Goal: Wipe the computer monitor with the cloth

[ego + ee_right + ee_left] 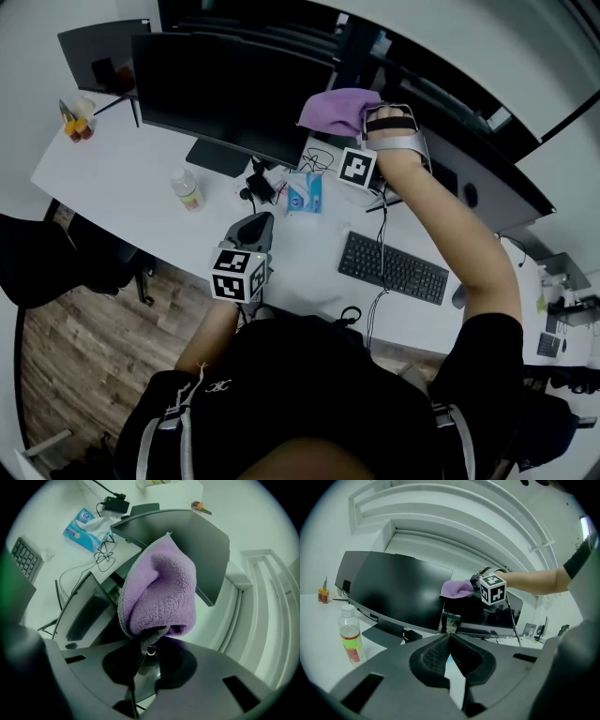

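Observation:
The big dark monitor (234,94) stands at the back of the white desk (122,178). A purple fleece cloth (337,111) hangs at its upper right corner, and my right gripper (380,127) is shut on it. In the right gripper view the bunched cloth (159,592) bulges out of the jaws (147,644), just above the monitor's top edge (187,545). My left gripper (251,234) is held low over the desk's front, shut and holding nothing. In its own view the jaws (449,641) point at the monitor (401,592) and the cloth (457,588).
A drink bottle (187,189) and a blue tissue pack (305,194) sit near the monitor's foot, among cables. A keyboard (392,267) and mouse (457,296) lie front right. A second monitor (469,178) stands right, a smaller screen (98,56) far left, a chair (56,258) left.

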The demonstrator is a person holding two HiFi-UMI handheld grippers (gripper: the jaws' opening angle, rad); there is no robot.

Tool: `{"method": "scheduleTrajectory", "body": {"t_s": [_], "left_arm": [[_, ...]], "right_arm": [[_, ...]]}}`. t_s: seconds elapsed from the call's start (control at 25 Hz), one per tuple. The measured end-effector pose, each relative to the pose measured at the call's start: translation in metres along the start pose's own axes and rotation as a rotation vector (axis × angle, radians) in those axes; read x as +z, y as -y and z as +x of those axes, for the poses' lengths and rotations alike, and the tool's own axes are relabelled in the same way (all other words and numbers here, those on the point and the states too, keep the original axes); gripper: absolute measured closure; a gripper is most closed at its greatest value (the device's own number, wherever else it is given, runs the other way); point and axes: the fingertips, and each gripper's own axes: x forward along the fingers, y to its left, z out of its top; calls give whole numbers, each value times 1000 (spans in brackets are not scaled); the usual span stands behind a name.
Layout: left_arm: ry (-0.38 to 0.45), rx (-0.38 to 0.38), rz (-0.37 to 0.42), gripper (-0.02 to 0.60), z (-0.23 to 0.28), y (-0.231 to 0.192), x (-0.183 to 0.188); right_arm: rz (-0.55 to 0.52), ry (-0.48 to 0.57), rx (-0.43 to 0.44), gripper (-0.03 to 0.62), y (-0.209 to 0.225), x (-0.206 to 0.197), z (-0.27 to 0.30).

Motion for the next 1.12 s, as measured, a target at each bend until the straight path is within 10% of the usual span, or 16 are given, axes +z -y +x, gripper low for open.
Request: {"method": "scheduleTrajectory", "body": {"t_s": [1.12], "left_arm": [[-43, 42, -66, 569, -4, -37, -19]], "right_arm": [[-96, 35, 159, 523, -109, 100, 18]]}}
